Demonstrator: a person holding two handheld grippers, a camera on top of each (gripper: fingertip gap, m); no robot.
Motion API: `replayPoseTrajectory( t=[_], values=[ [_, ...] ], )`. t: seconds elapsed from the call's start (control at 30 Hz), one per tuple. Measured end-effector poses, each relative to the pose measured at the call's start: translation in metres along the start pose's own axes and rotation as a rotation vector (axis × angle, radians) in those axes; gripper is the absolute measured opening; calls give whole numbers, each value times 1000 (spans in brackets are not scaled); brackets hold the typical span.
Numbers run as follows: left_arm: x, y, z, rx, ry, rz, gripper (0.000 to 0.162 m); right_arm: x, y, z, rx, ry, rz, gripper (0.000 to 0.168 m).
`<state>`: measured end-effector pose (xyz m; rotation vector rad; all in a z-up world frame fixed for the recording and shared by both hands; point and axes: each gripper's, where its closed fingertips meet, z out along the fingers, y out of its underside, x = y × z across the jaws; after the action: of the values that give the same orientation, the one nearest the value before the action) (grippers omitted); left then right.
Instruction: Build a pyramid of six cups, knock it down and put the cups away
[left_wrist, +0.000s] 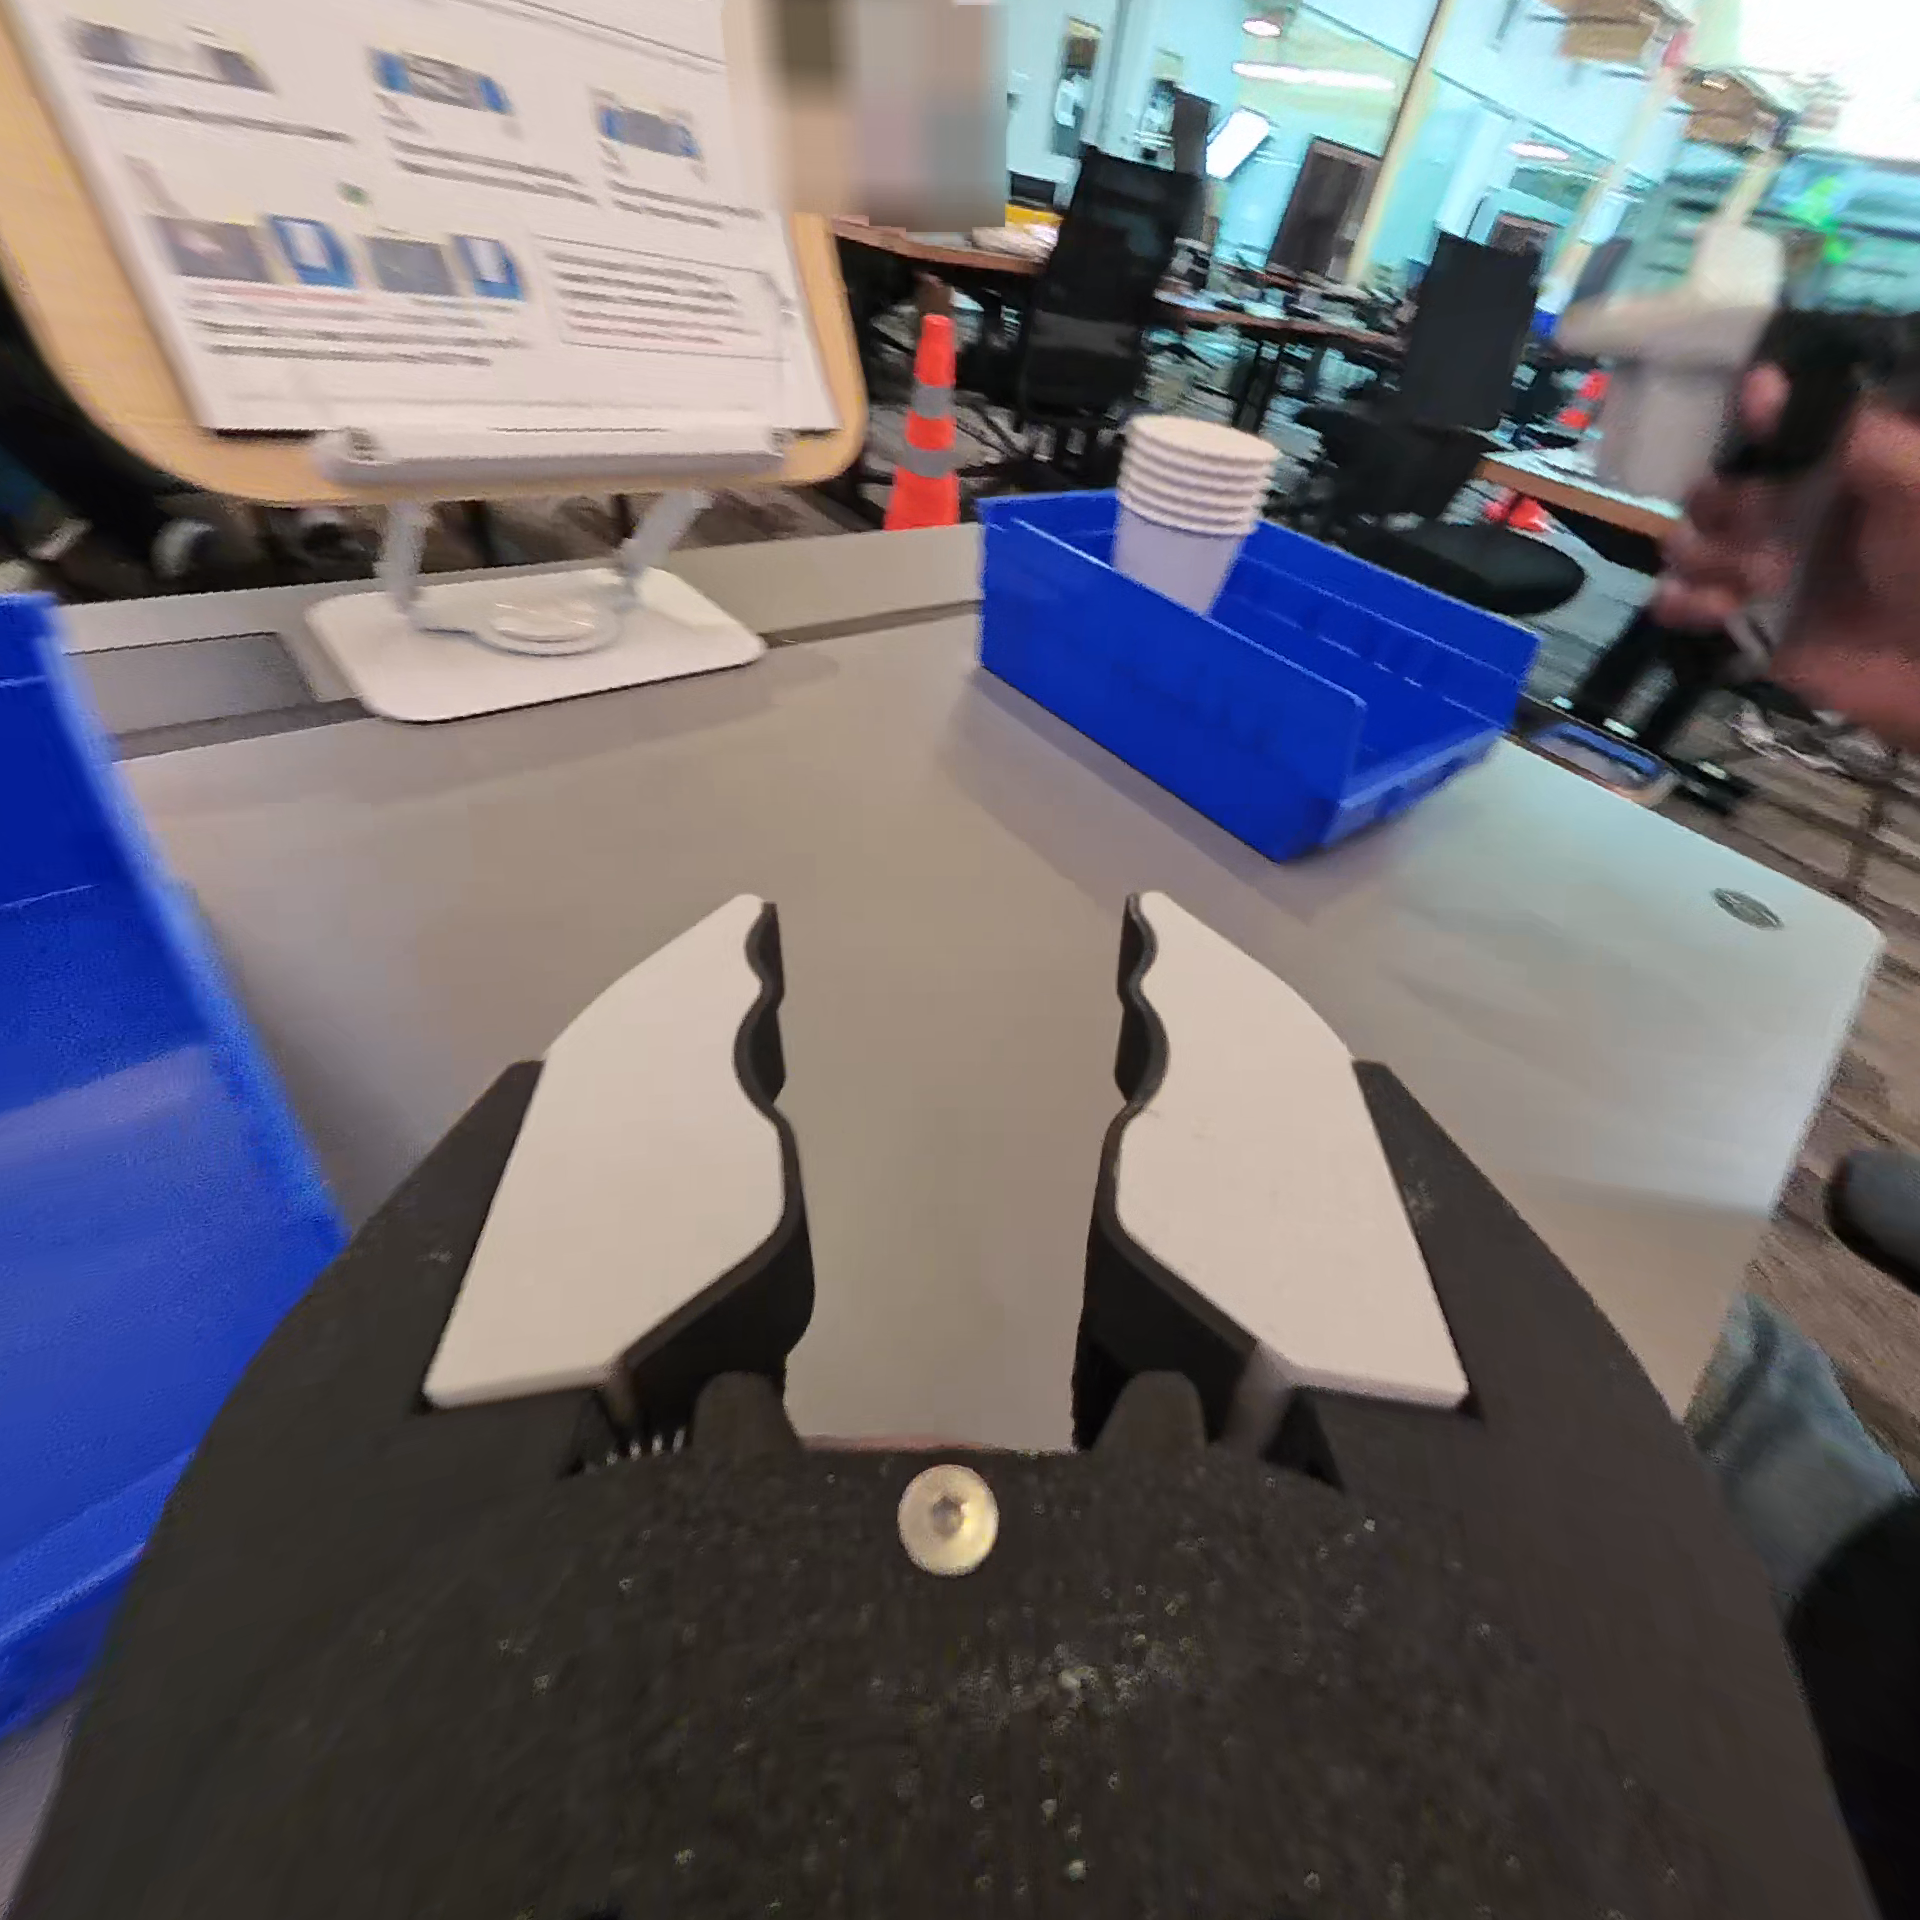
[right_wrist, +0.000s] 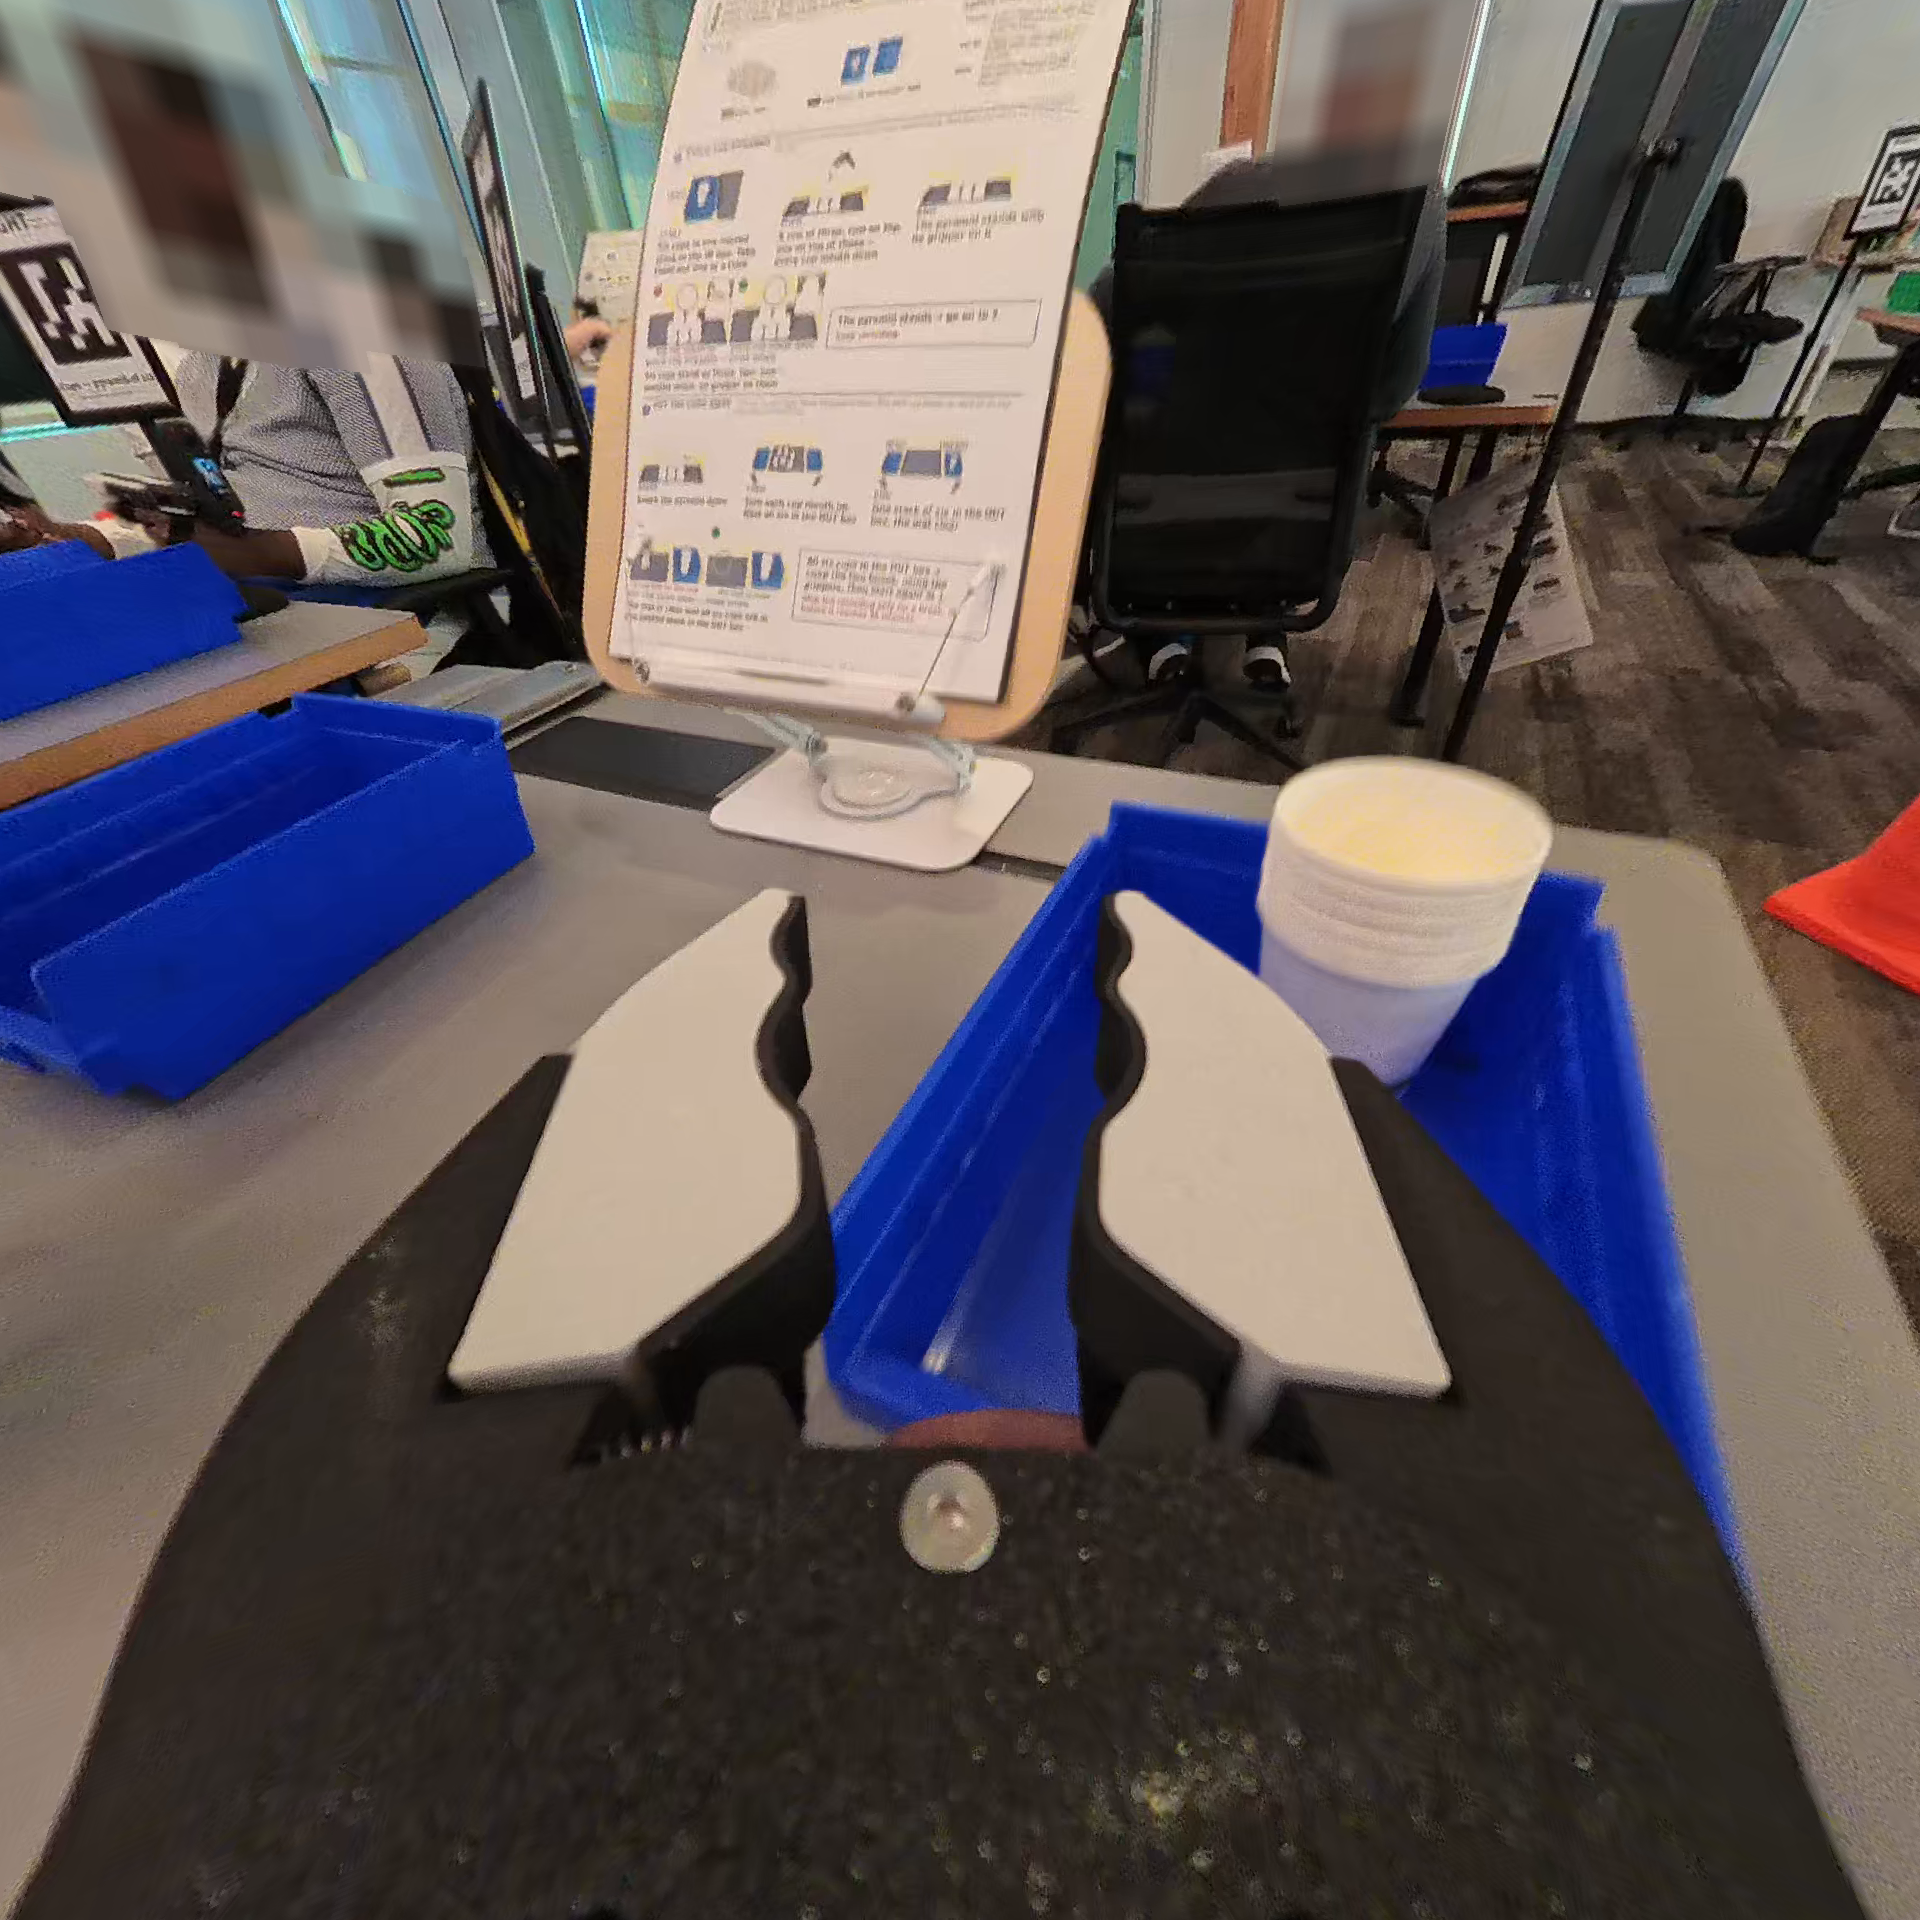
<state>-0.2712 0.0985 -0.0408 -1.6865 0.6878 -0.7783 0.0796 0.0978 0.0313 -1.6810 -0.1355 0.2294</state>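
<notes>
Both claws, left gripper (left_wrist: 948, 914) and right gripper (right_wrist: 951, 909), are held apart, empty; the stack of cups (right_wrist: 1392, 914) is seen in the blue bin (right_wrist: 1558, 1122) just ahead-right of the right one.

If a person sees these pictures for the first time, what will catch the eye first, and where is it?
First, the white stack of cups, nested and standing in the far end of the blue bin on the right side of the grey table. Next, the open right gripper over that bin's near end, and the instruction sheet on its stand behind.
</notes>
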Motion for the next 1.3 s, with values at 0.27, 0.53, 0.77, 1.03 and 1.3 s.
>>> replayPoseTrajectory(
  t=[0.27,0.53,0.77,1.03,1.3],
  values=[
    [-87,30,-69,-34,-466,-119,60,-4,108,-33,-25,161,-10,57],
    [-110,52,-80,-54,-537,-16,61,20,140,-25,-101,235,-71,60],
    [-121,56,-87,-47,-561,-74,62,31,140,-32,-97,287,-68,59],
    [-128,60,-92,-73,-598,-52,63,28,142,-31,-105,281,-87,56],
    [-128,61,-91,-75,-596,-62,65,30,143,-32,-107,283,-78,55]
  ],
)
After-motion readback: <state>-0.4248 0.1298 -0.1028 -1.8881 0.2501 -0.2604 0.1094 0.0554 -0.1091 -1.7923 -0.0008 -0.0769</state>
